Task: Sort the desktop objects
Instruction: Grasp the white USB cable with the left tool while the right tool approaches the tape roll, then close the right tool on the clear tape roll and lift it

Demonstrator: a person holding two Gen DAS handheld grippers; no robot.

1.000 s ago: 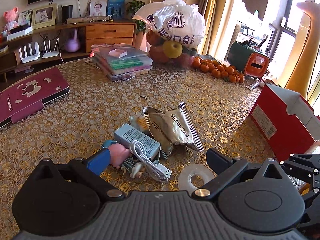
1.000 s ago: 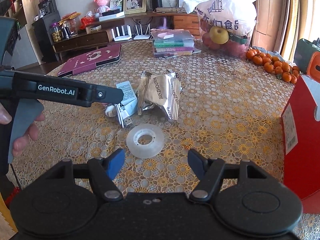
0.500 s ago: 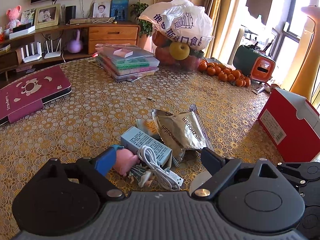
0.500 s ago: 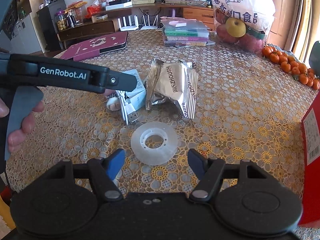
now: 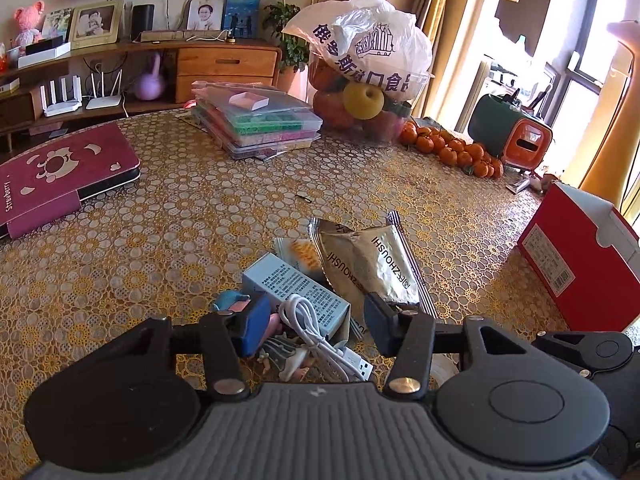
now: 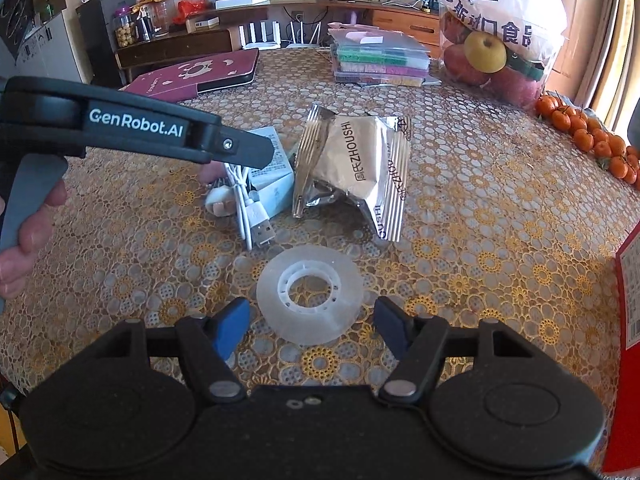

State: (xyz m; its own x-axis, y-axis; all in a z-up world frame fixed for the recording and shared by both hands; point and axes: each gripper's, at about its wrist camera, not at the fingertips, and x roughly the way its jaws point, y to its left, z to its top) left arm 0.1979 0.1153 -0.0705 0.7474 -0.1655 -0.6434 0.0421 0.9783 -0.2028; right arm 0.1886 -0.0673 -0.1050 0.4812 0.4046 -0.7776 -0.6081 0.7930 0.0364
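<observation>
My right gripper hangs low over the table, jaws apart, straddling the clear tape roll, which lies flat at 12 o'clock just ahead of my fingertips. My left gripper, jaws also apart and empty, hovers over the clutter: white USB cable, pale blue box, a pink toy partly hidden behind one finger, and the silver snack bag at 1 o'clock. The red box stands open at 3 o'clock, probably the bin. To grip the roll well, I should lower until both pads bracket its outer wall, centre it, then close squarely; the low, smooth rim may slip.
</observation>
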